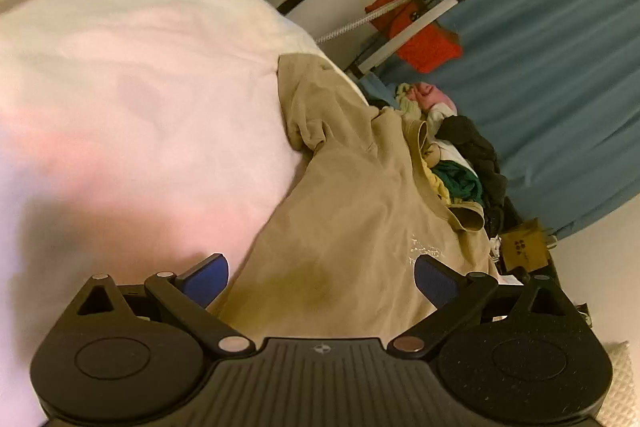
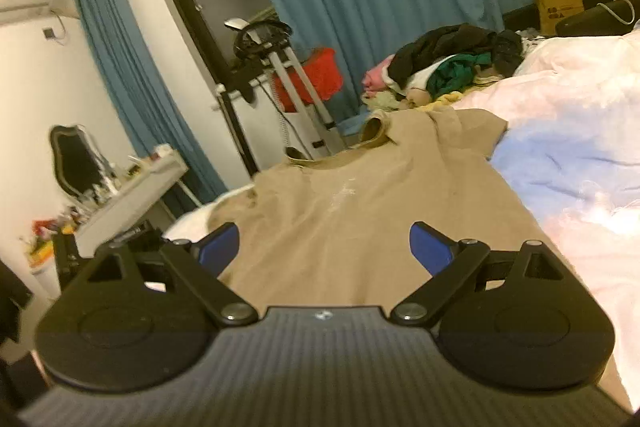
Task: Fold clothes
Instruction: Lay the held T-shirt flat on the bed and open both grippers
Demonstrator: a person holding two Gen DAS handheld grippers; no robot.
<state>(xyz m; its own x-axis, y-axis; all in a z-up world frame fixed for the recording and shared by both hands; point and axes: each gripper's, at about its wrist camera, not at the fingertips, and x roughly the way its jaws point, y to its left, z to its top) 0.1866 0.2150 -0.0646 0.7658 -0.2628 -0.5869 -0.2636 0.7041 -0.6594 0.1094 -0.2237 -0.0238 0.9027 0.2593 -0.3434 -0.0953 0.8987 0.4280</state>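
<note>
**Both grippers open above a tan shirt on a bed**

Left wrist view: a white duvet [image 1: 132, 99] fills the left side. The left gripper [image 1: 322, 277] sits low in the frame with its blue pads [image 1: 208, 277] spread wide, holding nothing. Between and beyond them a tan shirt [image 1: 352, 195] lies spread on the bed, its collar at the far end. Right of the collar is a pile of clothes [image 1: 464, 167], then a blue curtain [image 1: 560, 67].

Right wrist view: a cluttered shelf [image 2: 132, 191] stands at left. The right gripper [image 2: 324, 247] is also spread wide and empty, over the shirt's [image 2: 360, 211] lower part. The pile [image 2: 452, 63] lies beyond, and the duvet [image 2: 580, 147] is at right.
</note>
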